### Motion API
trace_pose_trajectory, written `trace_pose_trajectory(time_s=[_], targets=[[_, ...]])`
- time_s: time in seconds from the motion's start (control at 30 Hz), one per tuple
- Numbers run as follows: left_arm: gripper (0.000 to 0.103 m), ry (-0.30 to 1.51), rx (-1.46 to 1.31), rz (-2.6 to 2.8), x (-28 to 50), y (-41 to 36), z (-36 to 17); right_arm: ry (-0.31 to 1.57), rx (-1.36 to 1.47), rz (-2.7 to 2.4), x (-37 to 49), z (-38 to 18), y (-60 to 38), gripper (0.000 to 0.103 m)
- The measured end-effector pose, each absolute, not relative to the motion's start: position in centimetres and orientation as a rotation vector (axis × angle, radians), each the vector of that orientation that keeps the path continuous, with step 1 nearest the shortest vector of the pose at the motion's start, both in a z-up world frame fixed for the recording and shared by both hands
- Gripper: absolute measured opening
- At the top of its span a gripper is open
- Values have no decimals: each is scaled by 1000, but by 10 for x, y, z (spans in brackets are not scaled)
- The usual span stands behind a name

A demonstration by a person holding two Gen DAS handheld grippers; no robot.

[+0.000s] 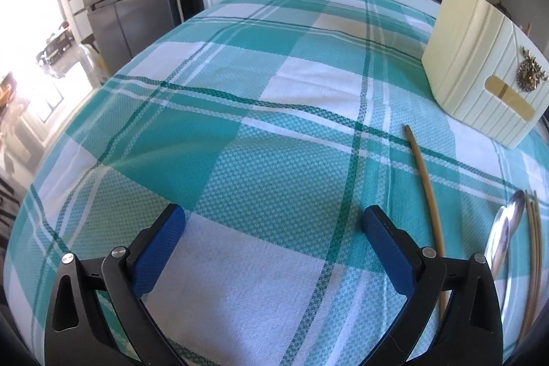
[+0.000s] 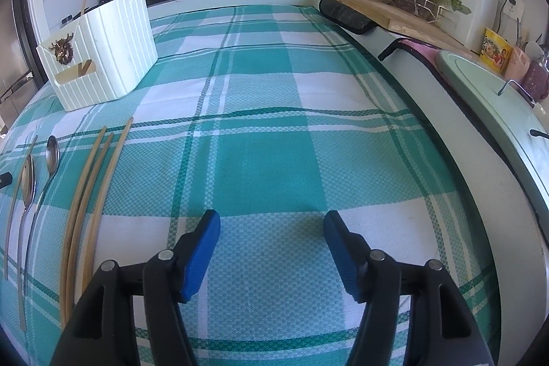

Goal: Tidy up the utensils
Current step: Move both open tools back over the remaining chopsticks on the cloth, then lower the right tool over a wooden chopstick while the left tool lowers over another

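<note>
Looking through the left wrist view, the left gripper (image 1: pixel 274 225) is hanging wide and empty over the checked tablecloth (image 1: pixel 240 91), with nothing between its blue pads (image 1: pixel 161 249). A lone chopstick (image 1: pixel 427 194) is lying just beside its right finger, and a spoon (image 1: pixel 504 232) with more chopsticks (image 1: pixel 533 249) is sitting at the frame's right edge, short of the cream holder (image 1: pixel 480 81). Reaching across from here is risking a nudge that rolls the thin stick away.

Turning to the right wrist view, the right gripper (image 2: pixel 271 228) is standing partly spread and holding nothing. Three chopsticks (image 2: pixel 92 194), two spoons (image 2: pixel 51 153) and a further stick are lying to its left, apart from the holder (image 2: pixel 113 57). Pinching one flat stick is likely dragging its close neighbours or bunching the cloth.
</note>
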State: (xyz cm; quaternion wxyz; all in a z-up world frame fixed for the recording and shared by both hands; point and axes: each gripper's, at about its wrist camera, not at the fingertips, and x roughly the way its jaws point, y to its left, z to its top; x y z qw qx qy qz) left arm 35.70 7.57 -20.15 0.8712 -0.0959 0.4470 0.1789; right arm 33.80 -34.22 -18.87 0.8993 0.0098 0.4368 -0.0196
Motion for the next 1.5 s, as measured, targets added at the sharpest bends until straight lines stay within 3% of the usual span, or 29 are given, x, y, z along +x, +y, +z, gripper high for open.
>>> trace_pose_trajectory(time_s=[0.43, 0.6, 0.83, 1.07, 1.1, 1.2, 1.4, 1.5], targets=[[103, 955, -170, 305, 347, 71, -201, 904, 22, -42, 338, -189, -342, 64], [102, 862, -245, 196, 325, 70, -188, 900, 27, -41, 337, -189, -343, 64], [102, 882, -131, 43, 304, 20, -181, 774, 50, 38, 307, -165, -323, 64], [102, 923, -67, 44, 306, -1, -188, 831, 29, 228, 298, -166, -275, 64], [102, 931, -56, 48, 307, -2, -190, 834, 26, 240, 299, -166, -270, 63], [102, 953, -26, 59, 309, -5, -193, 865, -19, 248, 302, -169, -259, 44], [102, 969, 15, 58, 309, -9, -194, 912, -31, 298, 304, -177, -247, 30], [103, 978, 19, 50, 308, -8, -194, 945, -74, 297, 303, -183, -239, 11]])
